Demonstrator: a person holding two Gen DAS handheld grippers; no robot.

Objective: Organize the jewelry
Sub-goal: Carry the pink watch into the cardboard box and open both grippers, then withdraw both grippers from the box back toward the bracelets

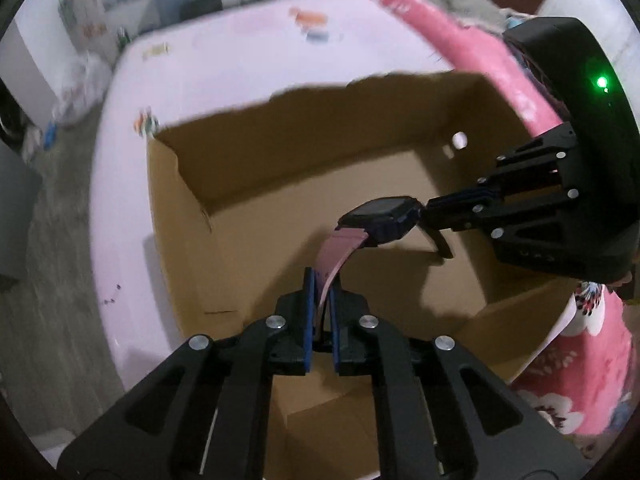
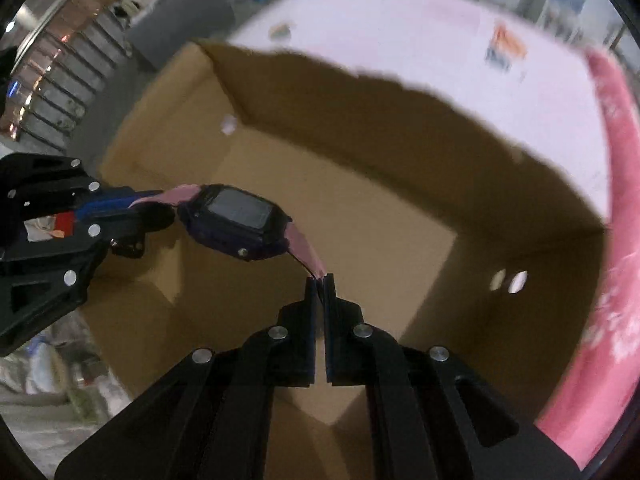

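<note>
A digital watch with a dark case and pink strap hangs in the air over an open cardboard box. My left gripper is shut on one end of the pink strap. My right gripper comes in from the right and is shut on the other strap end. In the right wrist view the watch stretches between my right gripper and my left gripper. The box looks empty inside.
The box rests on a pale pink sheet with small printed figures. A pink floral blanket lies along the box's right side. Grey floor lies to the left, and stairs show in the right wrist view.
</note>
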